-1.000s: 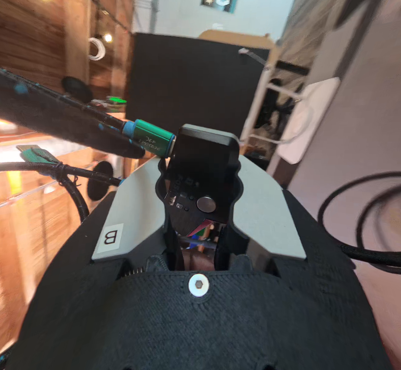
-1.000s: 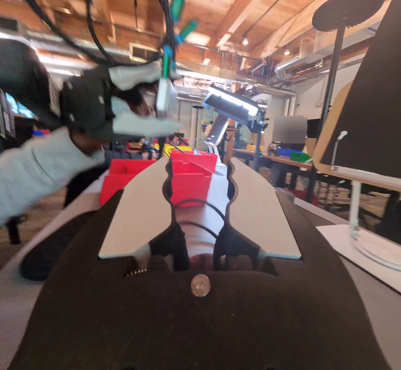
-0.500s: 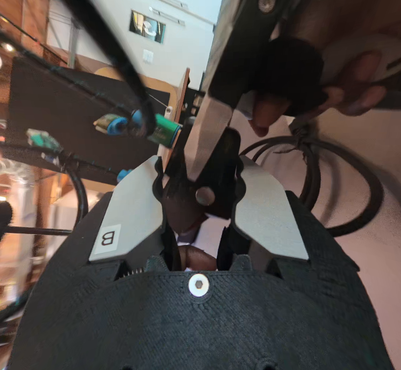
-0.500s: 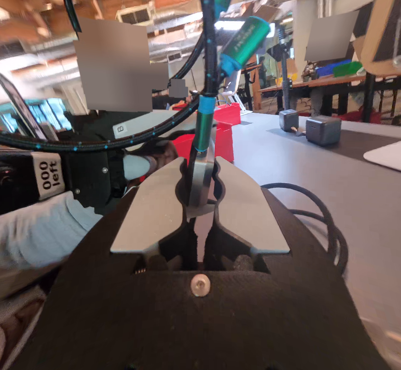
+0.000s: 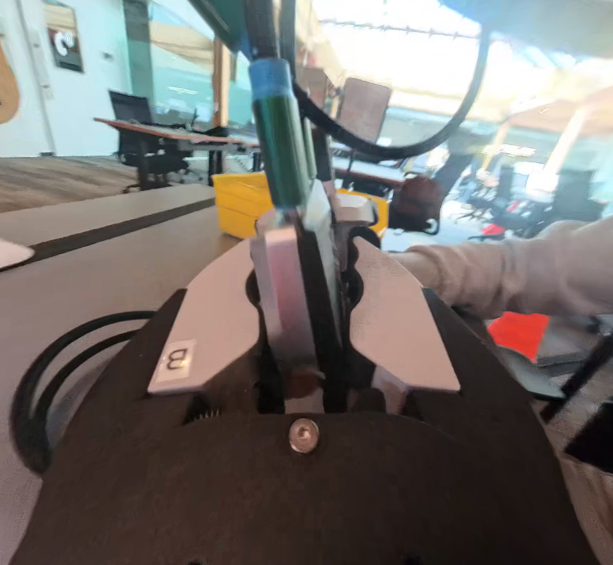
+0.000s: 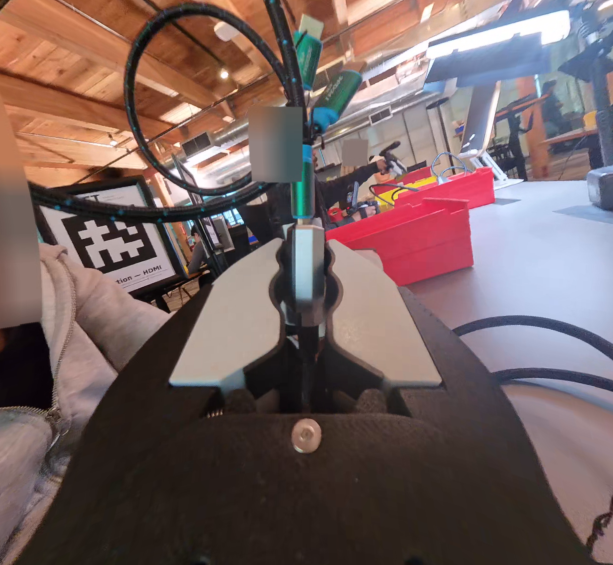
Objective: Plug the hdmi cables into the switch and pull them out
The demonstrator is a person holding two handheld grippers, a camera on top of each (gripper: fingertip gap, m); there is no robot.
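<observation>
1. Grey metal identifies the switch point(image 6: 306, 270): the right wrist view shows it edge-on and upright, clamped between the right gripper point(image 6: 305, 278) jaws, with a green plug point(image 6: 302, 191) seated in its top edge.
2. Only this view shows two loose green plugs point(image 6: 338, 93) hanging unplugged above, on braided black cables point(image 6: 146, 138).
3. The left wrist view alone shows a yellow bin point(image 5: 240, 209) and a grey sleeve point(image 5: 497, 270) — the left gripper point(image 5: 303, 270) jaws also close on the switch point(image 5: 282, 287).
4. Half a second earlier the left gripper lay rolled sideways; it now sits level.
5. Both grippers point roughly horizontally over the grey table point(image 6: 530, 270).
</observation>
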